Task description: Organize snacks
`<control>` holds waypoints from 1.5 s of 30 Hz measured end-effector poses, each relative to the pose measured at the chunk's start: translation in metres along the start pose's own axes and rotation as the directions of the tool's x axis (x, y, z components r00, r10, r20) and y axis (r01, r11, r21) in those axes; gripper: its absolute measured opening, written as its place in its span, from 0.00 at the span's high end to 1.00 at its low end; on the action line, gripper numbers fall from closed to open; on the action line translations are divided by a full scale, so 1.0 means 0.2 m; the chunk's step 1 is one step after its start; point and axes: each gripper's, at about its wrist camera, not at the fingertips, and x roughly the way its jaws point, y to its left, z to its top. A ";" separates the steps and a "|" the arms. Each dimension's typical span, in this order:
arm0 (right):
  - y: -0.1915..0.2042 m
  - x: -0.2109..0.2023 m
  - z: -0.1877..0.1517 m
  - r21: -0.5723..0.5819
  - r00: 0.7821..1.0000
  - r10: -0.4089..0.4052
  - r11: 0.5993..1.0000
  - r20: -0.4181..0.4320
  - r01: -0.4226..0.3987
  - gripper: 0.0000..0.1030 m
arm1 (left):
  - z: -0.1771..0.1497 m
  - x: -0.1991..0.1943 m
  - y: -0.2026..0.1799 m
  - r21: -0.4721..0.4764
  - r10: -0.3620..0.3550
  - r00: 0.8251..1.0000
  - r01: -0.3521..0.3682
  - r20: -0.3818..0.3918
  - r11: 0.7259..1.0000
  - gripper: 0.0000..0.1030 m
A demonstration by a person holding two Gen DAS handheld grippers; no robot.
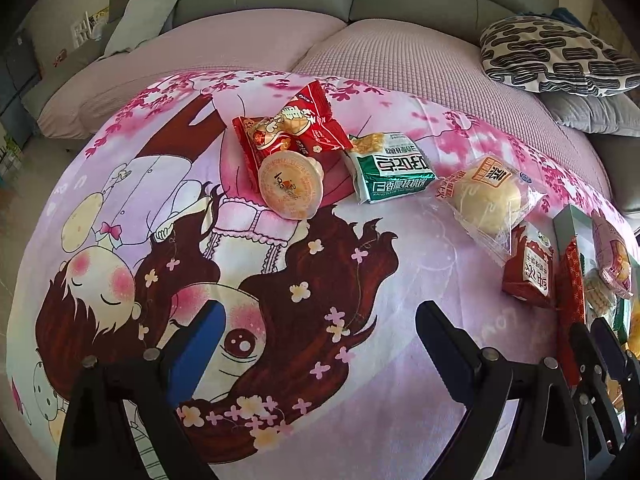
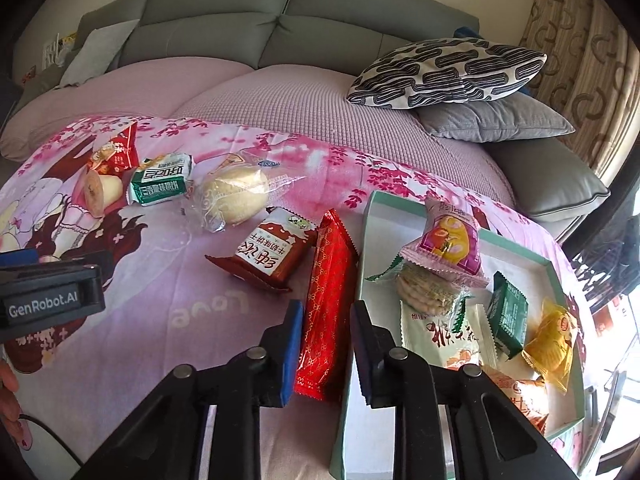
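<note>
Surface: cartoon blanket point(image 2: 168, 296) over a sofa point(image 2: 280, 12).
Red bar point(image 2: 328, 304): beside the tray point(image 2: 352, 380)'s left edge, clamped in the right gripper point(image 2: 326, 360).
Left gripper point(image 1: 320, 344): apart, empty.

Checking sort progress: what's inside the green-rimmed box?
The green-rimmed box holds a pink pastry packet atop a clear cracker pack, a white packet, a dark green packet, a yellow packet and an orange one. Anything beneath them is covered.

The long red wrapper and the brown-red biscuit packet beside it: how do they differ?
The long red wrapper is narrow, with a gold lattice pattern; the brown-red biscuit packet is shorter, wider, with large white characters. The wrapper lies between the right gripper fingers, against the box; the packet lies free. Both rest on the blanket, outside the box.
</note>
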 end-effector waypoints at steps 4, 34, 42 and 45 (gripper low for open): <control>-0.02 0.01 0.00 -0.010 0.999 -0.043 0.999 -0.008 0.043 0.84 | 0.00 0.01 0.00 0.001 -0.004 1.000 0.004 -0.005 1.000 0.07; -0.21 -0.18 0.04 0.132 0.985 0.146 0.979 0.096 -0.158 0.90 | -0.02 -0.02 -0.14 0.045 -0.098 0.995 0.097 0.013 0.994 0.07; -0.36 -0.29 0.05 0.206 0.968 0.180 0.955 0.174 -0.215 0.90 | -0.03 -0.04 -0.22 0.069 -0.127 0.992 0.126 0.021 0.990 0.07; -0.43 -0.30 0.05 0.236 0.968 0.165 0.949 0.189 -0.208 0.90 | -0.02 -0.05 -0.28 0.087 -0.149 0.989 0.146 0.024 0.985 0.07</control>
